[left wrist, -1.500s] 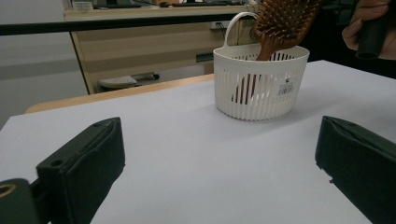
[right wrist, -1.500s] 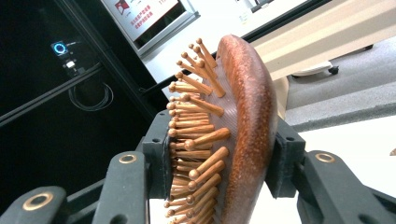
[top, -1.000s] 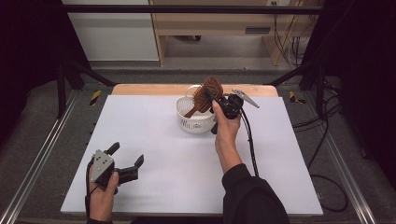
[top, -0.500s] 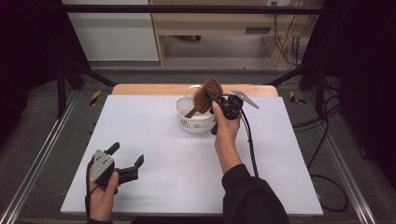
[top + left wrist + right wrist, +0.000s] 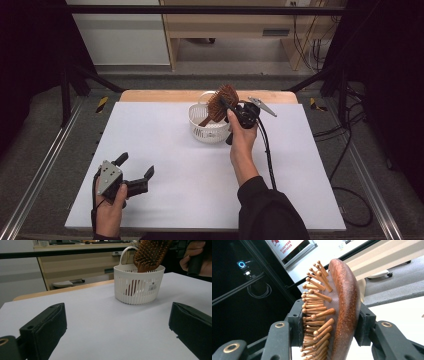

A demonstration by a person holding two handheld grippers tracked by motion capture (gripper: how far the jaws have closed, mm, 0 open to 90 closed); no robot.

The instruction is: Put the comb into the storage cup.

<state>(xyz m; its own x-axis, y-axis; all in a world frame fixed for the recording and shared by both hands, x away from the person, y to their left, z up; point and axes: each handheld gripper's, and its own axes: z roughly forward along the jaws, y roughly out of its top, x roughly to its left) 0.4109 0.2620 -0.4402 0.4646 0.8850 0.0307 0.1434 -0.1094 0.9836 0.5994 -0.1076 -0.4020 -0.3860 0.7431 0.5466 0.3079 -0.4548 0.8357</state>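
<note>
Right gripper (image 5: 231,106) pinches wooden hairbrush (image 5: 222,101) by head, handle down inside white basket (image 5: 206,131), likely for insertion. I keep left gripper (image 5: 134,172) spread, parked on table (image 5: 165,150).

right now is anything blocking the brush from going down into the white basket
Nothing visible blocks it. The right gripper clamps the wooden hairbrush by its head, and the handle already dips inside the white basket. The left gripper rests open, far off on the table.
</note>
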